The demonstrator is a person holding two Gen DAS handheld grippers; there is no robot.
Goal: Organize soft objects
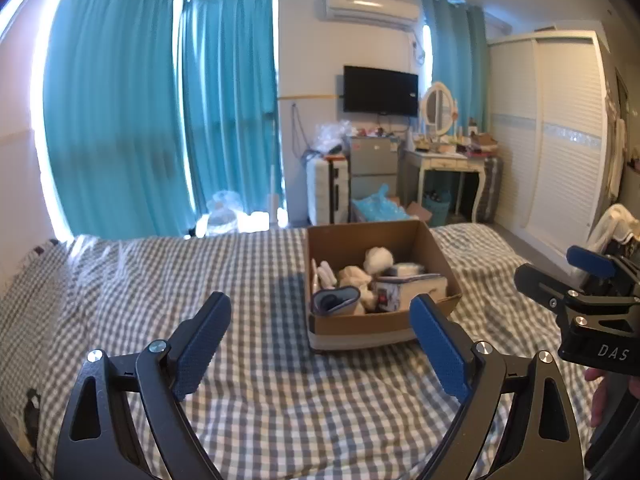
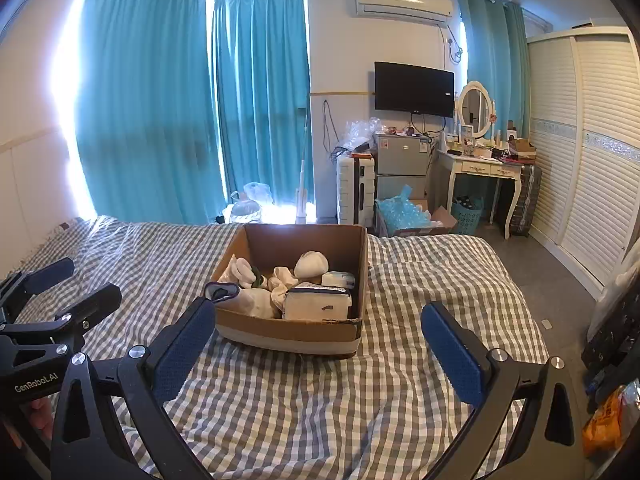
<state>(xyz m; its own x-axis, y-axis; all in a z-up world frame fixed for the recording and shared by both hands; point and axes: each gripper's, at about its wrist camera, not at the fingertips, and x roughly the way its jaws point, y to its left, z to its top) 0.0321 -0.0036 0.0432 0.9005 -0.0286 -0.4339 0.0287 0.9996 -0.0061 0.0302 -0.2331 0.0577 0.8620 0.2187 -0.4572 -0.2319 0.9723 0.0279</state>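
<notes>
Checked bedding covers the bed [image 1: 240,272] in a room with teal curtains, a wall television and a cluttered dresser.

From the left wrist, the left gripper [image 1: 320,352] hangs above the bedding with its blue pads wide apart and nothing between them. A cardboard box [image 1: 360,326] sits ahead and slightly right, holding the soft objects [image 1: 360,276]: white rolled socks, a pale ball, a blue-rimmed roll and a folded white pack. At the right edge the right gripper [image 1: 560,276] shows side-on, its fingers parted.

From the right wrist, the right gripper [image 2: 320,354] is likewise spread and empty, the box [image 2: 288,330] straight ahead and near. Its contents [image 2: 280,284] lie jumbled, touching one another. The left gripper [image 2: 68,284] enters at the left edge, also parted.

Risks, as I judge them: the items are packed close, so a pinch on one may drag a neighbour out or snag cloth. The box rests on soft bedding and could tip or slide if a finger presses on its wall. Both tools reaching in together could collide.
</notes>
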